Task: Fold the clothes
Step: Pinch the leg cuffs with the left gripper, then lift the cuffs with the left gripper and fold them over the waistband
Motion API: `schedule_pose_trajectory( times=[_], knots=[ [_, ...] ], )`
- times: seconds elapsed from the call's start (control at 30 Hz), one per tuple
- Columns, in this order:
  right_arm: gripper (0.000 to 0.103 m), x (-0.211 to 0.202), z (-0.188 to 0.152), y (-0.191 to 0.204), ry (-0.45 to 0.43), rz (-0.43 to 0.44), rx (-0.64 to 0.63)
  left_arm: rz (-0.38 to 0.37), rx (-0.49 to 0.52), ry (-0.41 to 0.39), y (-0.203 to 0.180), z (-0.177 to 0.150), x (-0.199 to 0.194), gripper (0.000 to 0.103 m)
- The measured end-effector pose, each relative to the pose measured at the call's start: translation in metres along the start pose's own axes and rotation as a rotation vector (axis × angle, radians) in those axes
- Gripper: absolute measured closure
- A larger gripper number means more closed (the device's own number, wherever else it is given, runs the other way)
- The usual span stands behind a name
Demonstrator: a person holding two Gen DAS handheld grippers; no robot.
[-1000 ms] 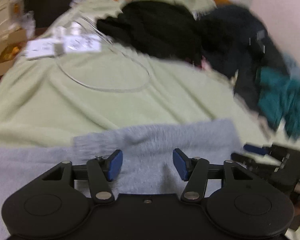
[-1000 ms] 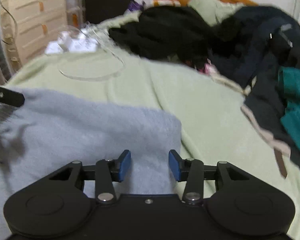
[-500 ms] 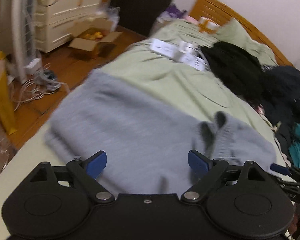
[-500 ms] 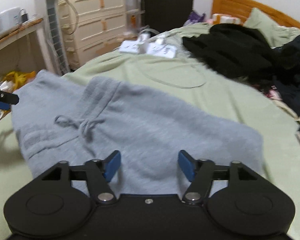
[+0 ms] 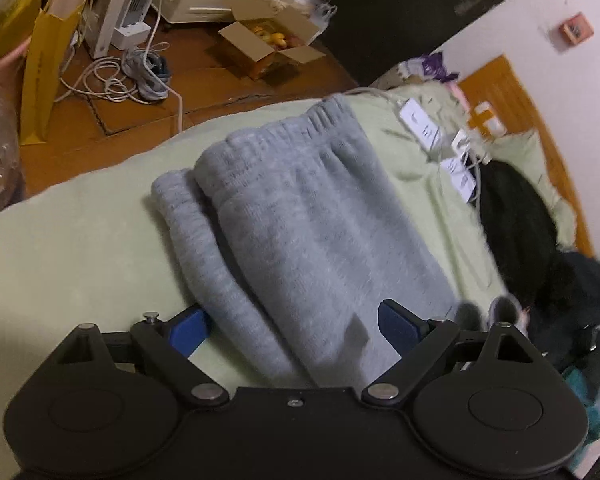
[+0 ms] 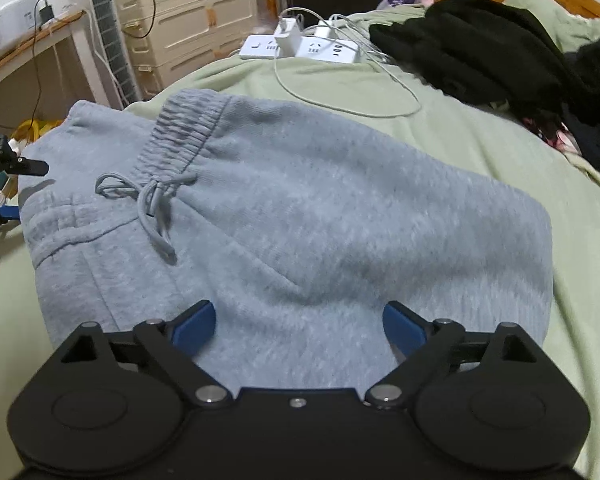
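Note:
Grey sweatpants [image 6: 300,216] lie folded on the light green bed cover [image 6: 480,148], with the elastic waistband and drawstring [image 6: 152,196] at the left. My right gripper [image 6: 298,326] hovers low over their near edge. Its jaws are opening wide, with grey cloth under and between them but no pad pressing on it. My left gripper [image 5: 294,326] is open at the sweatpants' [image 5: 300,220] folded side edge, one blue pad [image 5: 188,330] beside the cloth and the other above it. The right wrist view shows the left gripper [image 6: 18,190] at the far left, by the waistband end.
White power strips [image 6: 300,46] with chargers and a looping cable [image 6: 340,96] lie beyond the sweatpants. A pile of black clothes [image 6: 480,48] fills the bed's right side. Left of the bed are a wooden floor, an open cardboard box [image 5: 268,48], a yellow bag [image 5: 44,72] and cream drawers [image 6: 188,12].
Both grippers have drawn back from the far fold and now sit at the sweatpants' near edge. The right jaws have spread much wider. The left gripper swung round to the waistband side.

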State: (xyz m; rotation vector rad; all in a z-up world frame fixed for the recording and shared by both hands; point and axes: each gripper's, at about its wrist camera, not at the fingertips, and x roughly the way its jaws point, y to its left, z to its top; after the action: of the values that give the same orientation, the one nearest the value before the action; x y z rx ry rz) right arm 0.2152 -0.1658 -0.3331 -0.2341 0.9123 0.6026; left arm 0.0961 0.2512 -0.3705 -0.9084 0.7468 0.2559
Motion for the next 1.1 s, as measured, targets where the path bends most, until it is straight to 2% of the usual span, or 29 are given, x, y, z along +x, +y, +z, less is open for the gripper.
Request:
schedule_pose_trajectory(
  times=[0.1,0.17,0.43,0.47,0.5,0.53,0.57,0.6,0.7,0.87,1.0,1.1],
  knots=[
    [0.006,0.002,-0.002,-0.002,0.004,-0.001,0.004,-0.027,-0.005,-0.015,0.002,0.003,0.004,0.019],
    [0.006,0.006,-0.002,-0.002,0.009,-0.006,0.0,-0.034,-0.015,-0.038,0.004,0.006,0.009,0.036],
    [0.005,0.007,-0.005,-0.006,-0.001,0.007,0.031,-0.09,-0.066,-0.063,0.012,0.015,0.026,0.037],
    [0.005,0.007,-0.005,-0.007,-0.003,0.009,0.034,-0.094,-0.075,-0.064,0.012,0.017,0.028,0.039],
    [0.004,0.007,-0.006,-0.007,-0.005,0.011,0.036,-0.092,-0.078,-0.065,0.013,0.018,0.03,0.044],
    [0.004,0.007,-0.006,-0.007,-0.006,0.012,0.037,-0.076,-0.086,-0.066,0.013,0.021,0.031,0.066],
    [0.004,0.007,-0.006,-0.007,-0.008,0.012,0.038,-0.072,-0.086,-0.063,0.012,0.022,0.032,0.073],
    [0.004,0.007,-0.006,-0.007,-0.009,0.012,0.039,-0.071,-0.084,-0.058,0.011,0.024,0.031,0.074],
    [0.004,0.005,-0.006,-0.007,-0.008,0.009,0.041,-0.064,-0.022,-0.074,-0.003,0.026,0.024,0.083],
    [0.006,-0.001,-0.005,-0.007,0.007,-0.014,0.021,-0.1,0.081,-0.125,-0.048,0.031,0.001,0.088],
    [0.007,-0.013,-0.007,-0.015,0.005,-0.02,0.028,-0.17,0.228,-0.155,-0.101,0.031,-0.017,0.088],
    [0.008,-0.021,-0.011,-0.021,0.005,-0.017,0.031,-0.258,0.33,-0.162,-0.145,0.022,-0.028,0.089]
  ],
)
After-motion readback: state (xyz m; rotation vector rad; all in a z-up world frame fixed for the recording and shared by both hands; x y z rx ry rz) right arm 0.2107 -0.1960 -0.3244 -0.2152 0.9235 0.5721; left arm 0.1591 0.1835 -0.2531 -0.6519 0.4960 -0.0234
